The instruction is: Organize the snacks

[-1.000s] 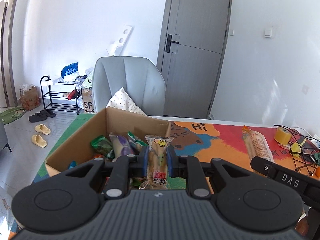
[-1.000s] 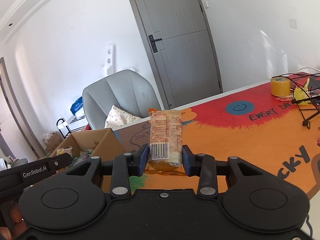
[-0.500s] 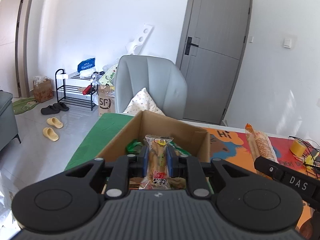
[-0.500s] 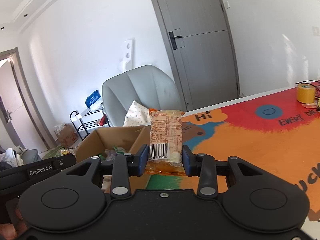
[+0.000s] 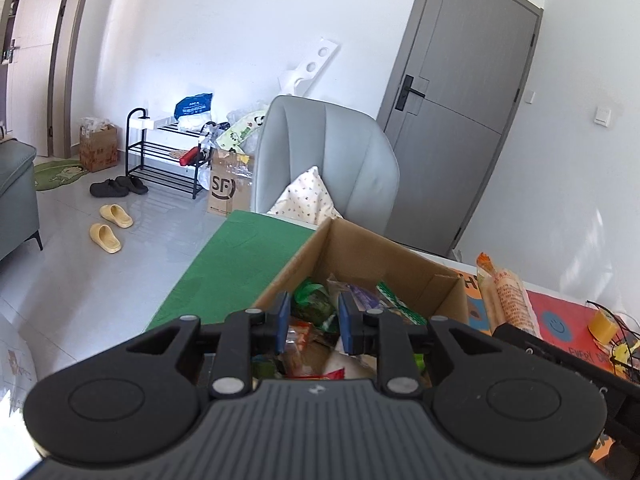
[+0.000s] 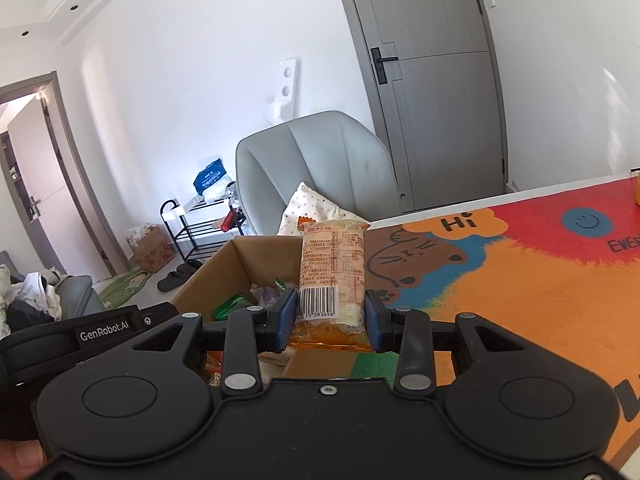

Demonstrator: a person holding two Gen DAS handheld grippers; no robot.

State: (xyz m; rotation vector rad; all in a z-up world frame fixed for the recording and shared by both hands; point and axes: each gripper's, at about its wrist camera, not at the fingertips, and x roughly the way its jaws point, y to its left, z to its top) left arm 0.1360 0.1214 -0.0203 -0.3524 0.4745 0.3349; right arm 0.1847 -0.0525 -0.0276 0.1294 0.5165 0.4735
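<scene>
An open cardboard box (image 5: pixel 360 248) holds several snack packs, among them a green pack (image 5: pixel 314 306). My left gripper (image 5: pixel 313 322) hangs over the box, open and empty. My right gripper (image 6: pixel 331 320) is shut on an orange-and-clear snack pack (image 6: pixel 334 268) with a barcode, held upright just right of the box (image 6: pixel 240 264). That pack also shows at the right of the left wrist view (image 5: pixel 504 296).
The table carries a colourful mat (image 6: pixel 520 272) and a green mat (image 5: pixel 236 264). A grey chair (image 5: pixel 328 160) with a cushion stands behind the box. A yellow tape roll (image 5: pixel 602 322) and black wire stand (image 5: pixel 624 344) sit far right.
My left gripper let go of its snack pack over the box and now stands open. My right gripper carried its pack left toward the box.
</scene>
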